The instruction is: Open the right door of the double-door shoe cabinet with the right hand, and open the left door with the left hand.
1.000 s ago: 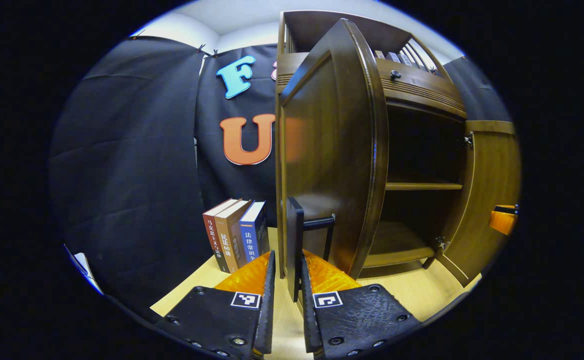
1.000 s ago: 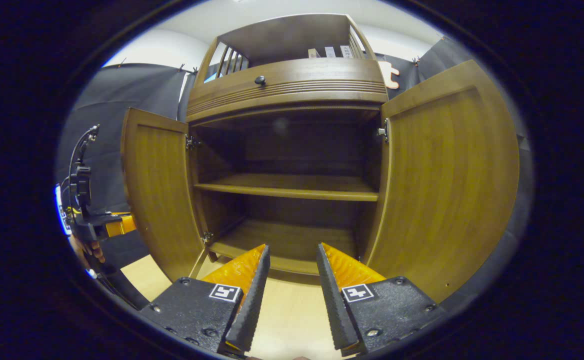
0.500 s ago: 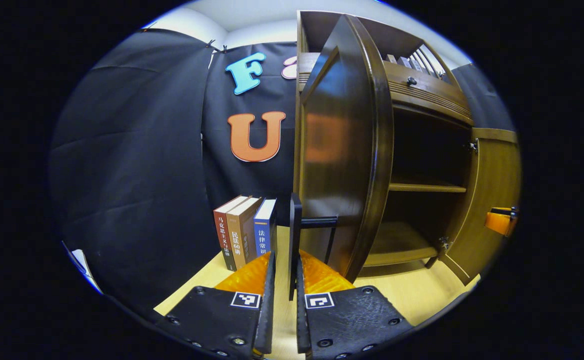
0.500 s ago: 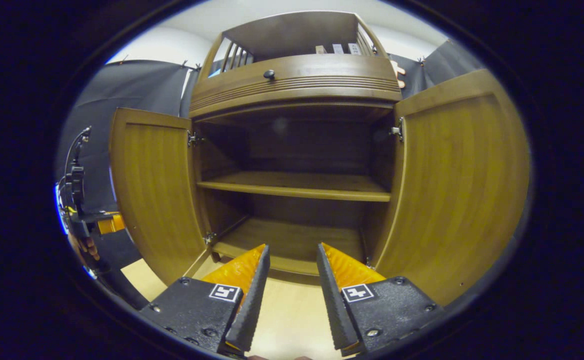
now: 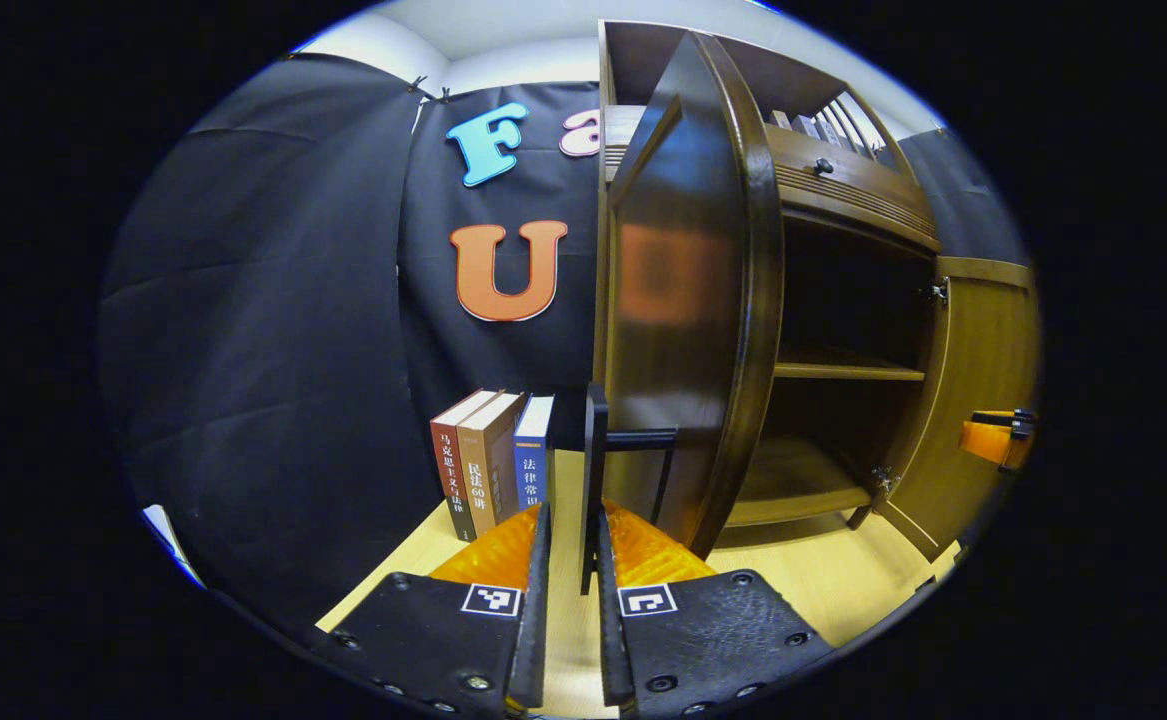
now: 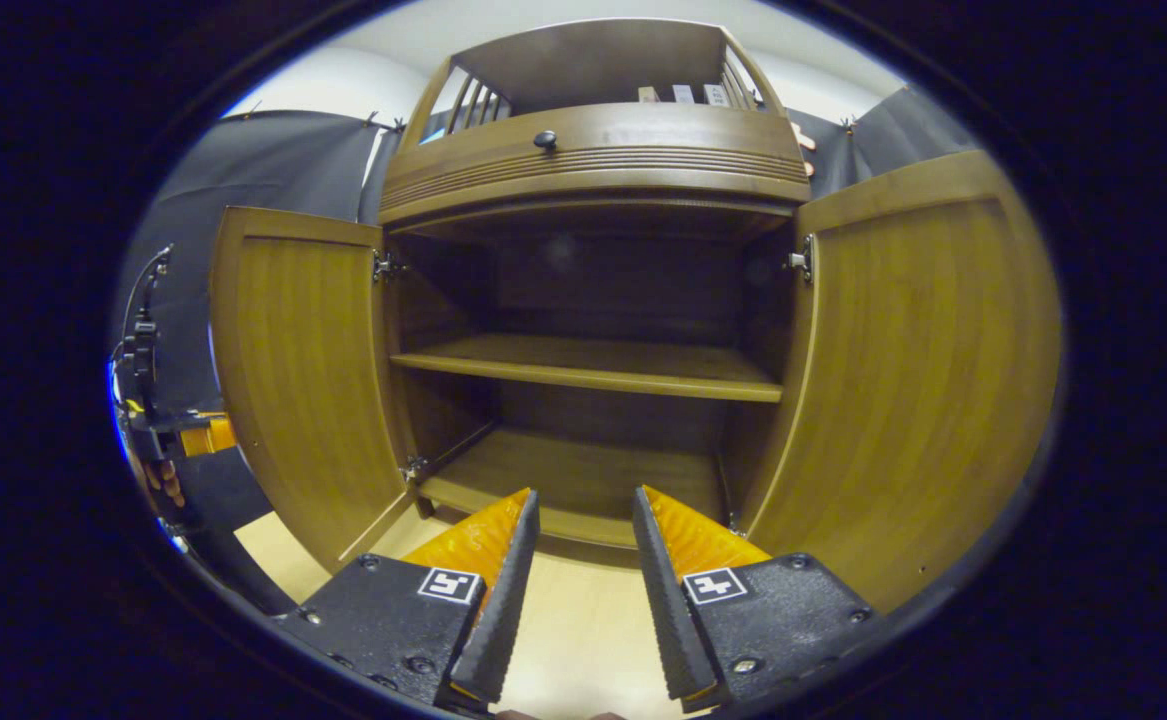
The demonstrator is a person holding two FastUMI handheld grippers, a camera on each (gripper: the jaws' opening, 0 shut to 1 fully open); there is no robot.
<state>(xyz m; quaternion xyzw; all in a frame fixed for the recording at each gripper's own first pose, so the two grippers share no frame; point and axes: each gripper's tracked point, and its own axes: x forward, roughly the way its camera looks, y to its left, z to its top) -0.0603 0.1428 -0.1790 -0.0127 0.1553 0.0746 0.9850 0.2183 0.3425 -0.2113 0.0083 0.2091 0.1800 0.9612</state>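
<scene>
Left gripper view: books (image 5: 491, 455) stand on the floor left of the shoe cabinet (image 5: 848, 200). Left gripper (image 5: 571, 560) has its jaws narrowed around the black bar handle (image 5: 595, 470) of the left door (image 5: 683, 330); whether both pads press it, cannot tell. Door stands swung out.

Right gripper view: right gripper (image 6: 578, 545) is parted and empty, facing the open interior; right door (image 6: 928, 360) is swung wide.

Judgement: doors are stiff wood panels on hinges, fairly light to swing, glossy faces slippery. Handle is the only sound hold; pull along the hinge arc.
</scene>
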